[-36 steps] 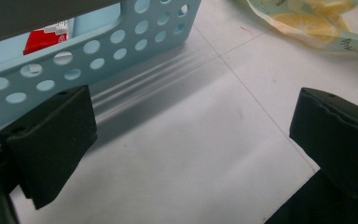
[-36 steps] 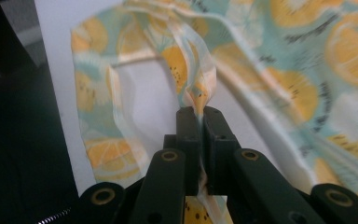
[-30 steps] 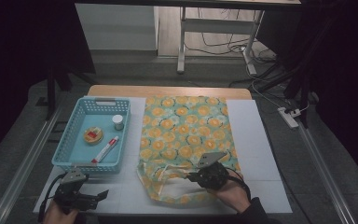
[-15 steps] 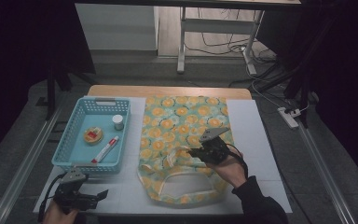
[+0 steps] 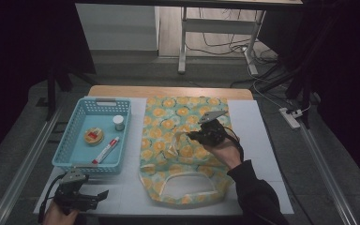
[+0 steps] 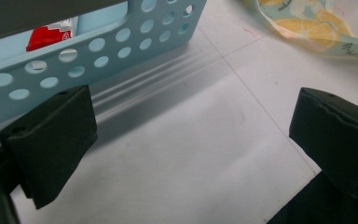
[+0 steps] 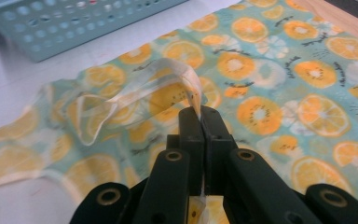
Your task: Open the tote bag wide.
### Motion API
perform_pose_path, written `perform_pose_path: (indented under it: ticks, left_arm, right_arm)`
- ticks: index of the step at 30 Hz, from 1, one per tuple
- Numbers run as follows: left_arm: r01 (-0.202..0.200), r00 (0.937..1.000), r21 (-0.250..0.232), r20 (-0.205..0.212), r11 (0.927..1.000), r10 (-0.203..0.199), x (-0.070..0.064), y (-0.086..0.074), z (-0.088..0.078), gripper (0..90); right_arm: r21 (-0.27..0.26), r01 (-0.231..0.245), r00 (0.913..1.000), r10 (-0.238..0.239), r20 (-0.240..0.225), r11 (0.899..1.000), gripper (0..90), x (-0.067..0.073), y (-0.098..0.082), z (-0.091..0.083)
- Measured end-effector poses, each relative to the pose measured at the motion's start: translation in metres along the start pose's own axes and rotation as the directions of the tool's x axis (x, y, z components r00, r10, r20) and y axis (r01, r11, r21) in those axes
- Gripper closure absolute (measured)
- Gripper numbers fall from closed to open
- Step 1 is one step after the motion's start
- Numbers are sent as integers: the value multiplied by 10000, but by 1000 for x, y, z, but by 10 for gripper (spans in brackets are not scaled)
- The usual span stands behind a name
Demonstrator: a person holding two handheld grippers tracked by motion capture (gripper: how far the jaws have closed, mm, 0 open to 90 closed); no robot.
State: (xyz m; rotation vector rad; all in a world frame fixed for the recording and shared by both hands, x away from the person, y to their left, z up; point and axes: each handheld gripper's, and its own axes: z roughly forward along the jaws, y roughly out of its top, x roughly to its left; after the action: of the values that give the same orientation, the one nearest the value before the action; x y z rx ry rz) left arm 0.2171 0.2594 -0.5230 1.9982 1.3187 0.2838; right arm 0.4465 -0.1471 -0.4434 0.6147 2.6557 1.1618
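1. The room was dark; a white desk frame [image 5: 183, 44] and loose cables [image 5: 225, 47] stood on the floor beyond the surface [image 5: 258, 140].
2. The surface was a wooden top covered by white board.
3. A citrus-print cloth bag [image 5: 168, 122] lay flat at the centre of the surface, its mouth toward the person.
4. A blue basket [image 5: 70, 145] sat just left of the bag, holding a tube, a small jar and a round tin.
5. The right tool [image 5: 194, 136] hung above the bag's middle, jaws clamped on the bag's handle strap [image 7: 186, 77], which rose off the cloth.
6. The left tool [image 5: 101, 195] rested by the basket's near wall, jaws wide, nothing between them.
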Motion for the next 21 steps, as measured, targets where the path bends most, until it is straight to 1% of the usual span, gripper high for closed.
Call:
perform_pose_path:
  ticks: [3,7,12,14,18,21]
  left_arm:
    - [29,10000,-6,-8,10000,-29,0,0,0,10]
    - [66,10000,-2,-27,10000,-66,1,0,0,11]
    - [106,9999,41,-38,9999,-106,1,0,0,12]
    - [116,9999,62,-42,9999,-115,1,0,1,12]
    - [98,9999,82,-66,9999,-97,0,1,1,12]
    - [92,9999,84,-83,9999,-91,0,1,1,13]
  right_arm:
    - [6,-120,9999,120,49,9999,887,-11,3,8]
    - [59,-166,9996,165,228,9998,887,-22,4,18]
    - [73,-366,9984,363,435,9993,886,-37,4,28]
    - [65,-474,9976,471,505,9989,886,-43,3,32]
    - [101,-618,9957,609,700,9980,884,-52,-3,42]
    - [317,-778,9940,751,795,9965,883,-58,-9,51]
